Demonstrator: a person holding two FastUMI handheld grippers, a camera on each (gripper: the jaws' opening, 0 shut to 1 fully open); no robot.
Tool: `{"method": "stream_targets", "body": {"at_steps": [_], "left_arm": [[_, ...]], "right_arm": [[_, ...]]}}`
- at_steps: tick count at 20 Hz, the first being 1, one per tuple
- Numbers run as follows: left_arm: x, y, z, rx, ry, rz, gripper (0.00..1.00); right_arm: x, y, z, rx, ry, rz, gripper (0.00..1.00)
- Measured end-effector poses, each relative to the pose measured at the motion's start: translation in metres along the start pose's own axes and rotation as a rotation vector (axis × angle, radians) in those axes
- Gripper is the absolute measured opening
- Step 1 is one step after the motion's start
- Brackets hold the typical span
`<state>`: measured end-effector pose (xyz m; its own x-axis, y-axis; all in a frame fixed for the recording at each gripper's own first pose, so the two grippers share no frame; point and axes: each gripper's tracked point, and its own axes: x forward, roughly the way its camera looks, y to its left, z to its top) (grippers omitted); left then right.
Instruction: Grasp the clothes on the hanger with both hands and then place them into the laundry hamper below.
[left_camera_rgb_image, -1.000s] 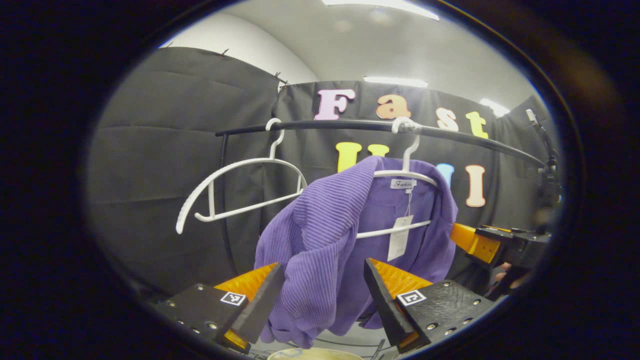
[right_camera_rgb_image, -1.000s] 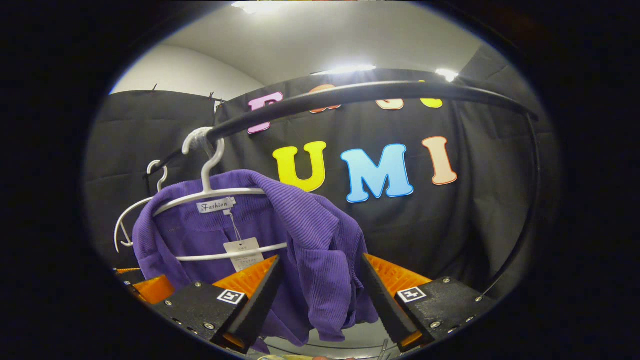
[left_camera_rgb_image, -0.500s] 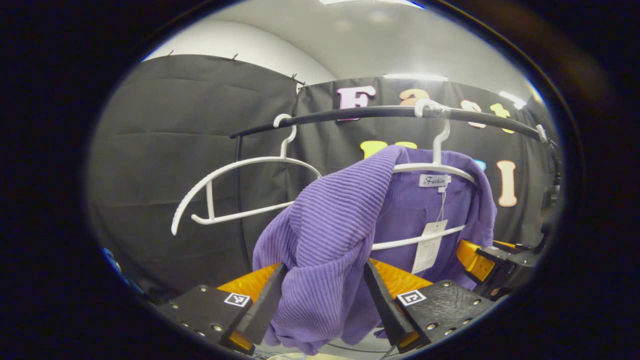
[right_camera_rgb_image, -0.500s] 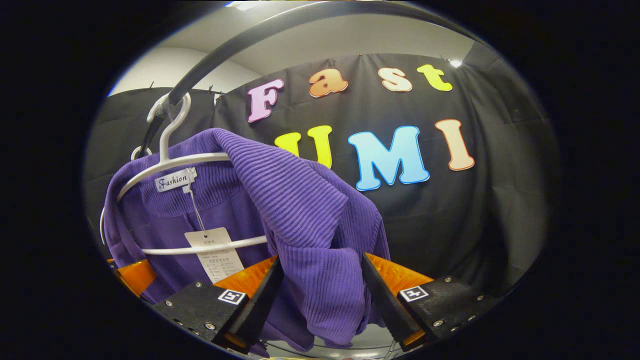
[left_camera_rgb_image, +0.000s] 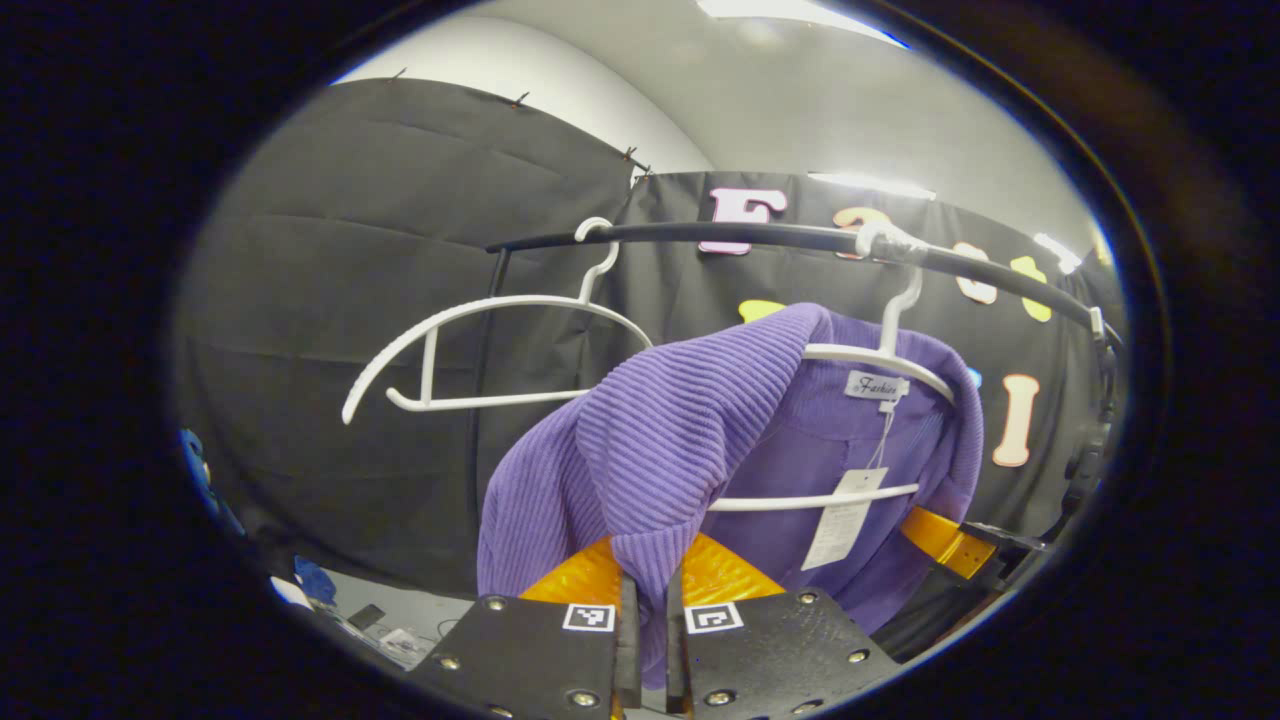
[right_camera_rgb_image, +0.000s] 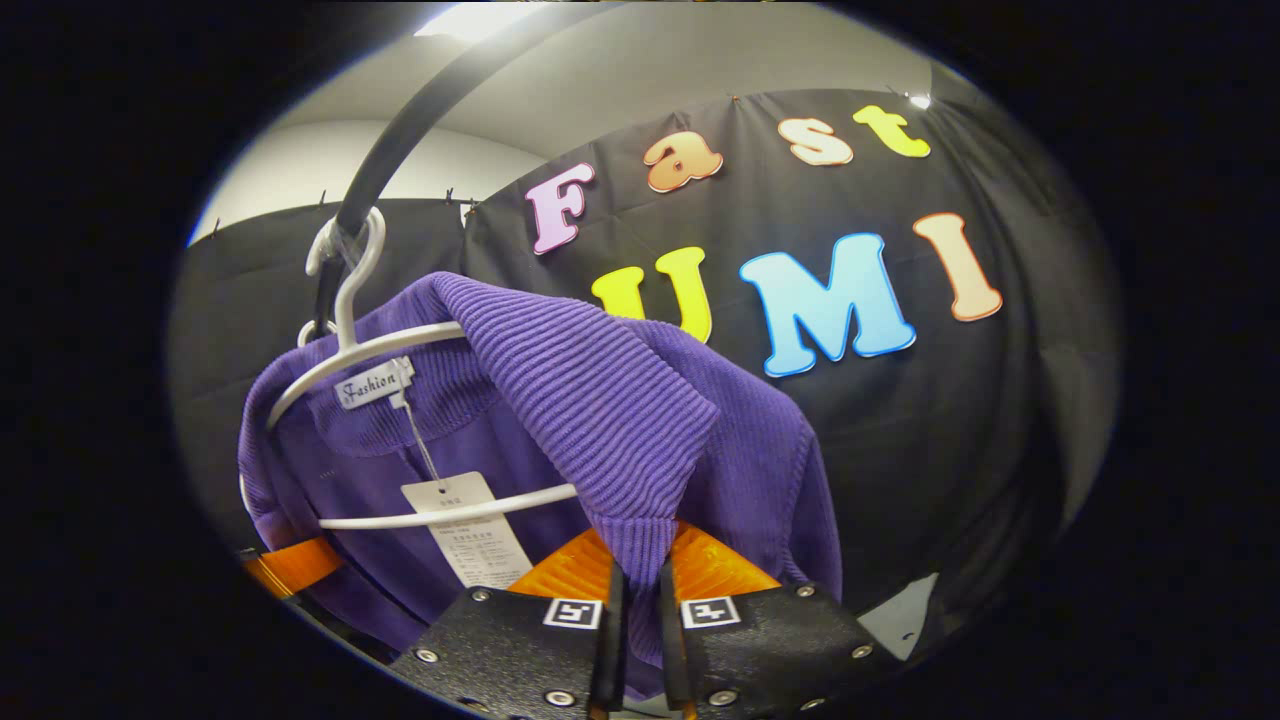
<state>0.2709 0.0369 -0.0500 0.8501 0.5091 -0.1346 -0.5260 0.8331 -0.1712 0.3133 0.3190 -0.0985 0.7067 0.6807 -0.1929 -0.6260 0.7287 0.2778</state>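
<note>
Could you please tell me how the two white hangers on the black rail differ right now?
The near hanger carries the purple sweater, draped over its shoulders; the far hanger is bare. The near hanger is partly covered by fabric pinched by the left gripper and the right gripper; the far hanger's full outline shows. Both are white and hooked on the black rail.

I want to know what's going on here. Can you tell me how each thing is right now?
Purple sweater: hanging, pinched at both shoulders.
Sweater's hanger: hooked on the rail.
Spare hanger: bare, tilted.
Left gripper: shut on sweater.
Right gripper: shut on sweater.
</note>
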Motion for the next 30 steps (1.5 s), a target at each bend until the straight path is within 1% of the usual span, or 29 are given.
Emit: {"method": "stream_targets", "body": {"at_steps": [2, 3, 4, 6, 8, 9, 10, 11, 12, 13, 14, 15, 16, 17, 18, 19, 23, 28, 30], "left_arm": [[-0.005, -0.001, 0.006, 0.019, -0.010, -0.015, 0.11], [-0.008, 0.001, 0.008, 0.031, -0.010, -0.007, 0.04], [-0.011, 0.000, 0.012, 0.029, -0.012, -0.014, 0.04], [-0.024, -0.003, 0.025, -0.016, -0.043, -0.057, 0.04], [-0.041, 0.007, 0.048, -0.014, -0.093, -0.070, 0.04], [-0.048, 0.006, 0.049, -0.005, -0.092, -0.086, 0.04], [-0.051, 0.006, 0.045, -0.005, -0.069, -0.098, 0.11], [-0.050, 0.007, 0.042, -0.019, -0.056, -0.110, 0.04], [-0.050, 0.009, 0.044, -0.042, -0.063, -0.122, 0.11], [-0.050, 0.011, 0.050, -0.059, -0.077, -0.130, 0.00], [-0.049, 0.014, 0.055, -0.060, -0.082, -0.139, 0.00], [-0.051, 0.015, 0.058, -0.051, -0.085, -0.156, 0.04], [-0.049, 0.017, 0.065, -0.044, -0.091, -0.172, 0.04], [-0.053, 0.019, 0.071, -0.041, -0.101, -0.185, 0.08], [-0.054, 0.021, 0.076, -0.034, -0.104, -0.200, 0.07], [-0.056, 0.025, 0.081, -0.023, -0.114, -0.204, 0.01], [-0.050, 0.033, 0.091, 0.028, -0.131, -0.223, 0.01], [-0.043, 0.042, 0.107, 0.012, -0.136, -0.248, 0.01], [-0.044, 0.056, 0.123, 0.016, -0.159, -0.244, 0.01]], "right_arm": [[-0.005, 0.001, 0.000, 0.012, -0.008, 0.040, 0.06], [-0.006, 0.001, 0.002, 0.005, -0.015, 0.055, 0.04], [-0.009, 0.004, 0.002, 0.000, -0.022, 0.073, 0.01], [-0.019, 0.008, 0.001, -0.007, -0.016, 0.090, 0.00], [-0.037, 0.006, 0.015, -0.011, -0.072, 0.068, 0.00], [-0.044, 0.005, 0.025, -0.005, -0.118, 0.058, 0.01], [-0.046, 0.005, 0.030, -0.016, -0.141, 0.045, 0.00], [-0.047, 0.004, 0.032, -0.033, -0.150, 0.033, 0.00], [-0.048, 0.003, 0.035, -0.043, -0.155, 0.021, 0.00], [-0.050, 0.002, 0.037, -0.046, -0.161, 0.006, 0.00], [-0.055, 0.000, 0.041, -0.044, -0.166, -0.013, 0.00], [-0.059, -0.001, 0.043, -0.048, -0.167, -0.032, 0.00], [-0.062, 0.000, 0.044, -0.061, -0.168, -0.049, 0.00], [-0.066, -0.001, 0.047, -0.076, -0.170, -0.069, 0.00], [-0.070, -0.002, 0.049, -0.082, -0.174, -0.087, 0.00], [-0.072, -0.002, 0.053, -0.081, -0.180, -0.103, 0.00], [-0.084, 0.002, 0.064, -0.110, -0.215, -0.141, 0.00], [-0.091, 0.021, 0.070, -0.118, -0.230, -0.158, 0.00], [-0.094, 0.027, 0.074, -0.133, -0.244, -0.163, 0.00]]}}
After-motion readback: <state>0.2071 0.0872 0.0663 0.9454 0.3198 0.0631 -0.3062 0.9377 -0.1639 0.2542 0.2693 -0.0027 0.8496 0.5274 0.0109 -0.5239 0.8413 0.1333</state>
